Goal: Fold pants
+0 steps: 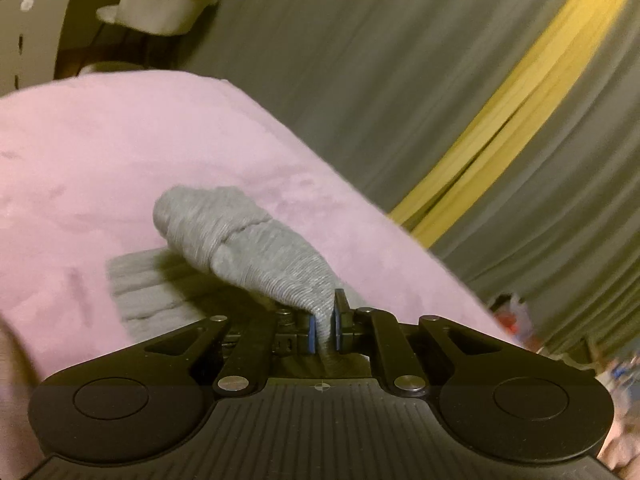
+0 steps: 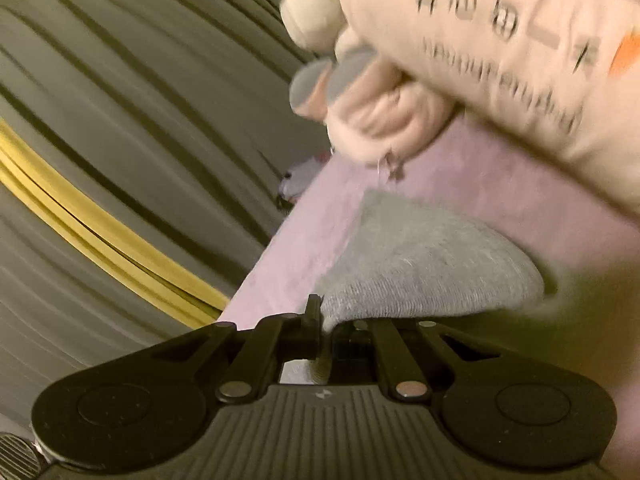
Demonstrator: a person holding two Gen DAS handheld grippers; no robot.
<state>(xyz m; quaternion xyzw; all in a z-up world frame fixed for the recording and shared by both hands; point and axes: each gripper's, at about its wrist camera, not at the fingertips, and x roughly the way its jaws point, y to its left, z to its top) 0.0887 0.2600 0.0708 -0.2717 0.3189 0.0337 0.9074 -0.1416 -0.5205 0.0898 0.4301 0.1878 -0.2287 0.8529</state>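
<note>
The grey knit pants (image 1: 244,248) lie on a pink blanket (image 1: 120,152). In the left wrist view a bunched fold of them rises off the blanket into my left gripper (image 1: 325,330), whose blue pads are shut on the cloth. A flatter grey part (image 1: 140,292) stays on the blanket at the left. In the right wrist view another grey edge of the pants (image 2: 420,268) is lifted in a taut sheet into my right gripper (image 2: 326,340), which is shut on it. Both views are blurred.
Grey pleated curtains (image 1: 380,80) with a yellow stripe (image 1: 520,100) hang beyond the blanket's edge. A white scalloped chair (image 1: 168,0) stands at the far left. A large pale plush toy with printed letters (image 2: 500,40) lies on the pink blanket (image 2: 460,168) close above the pants.
</note>
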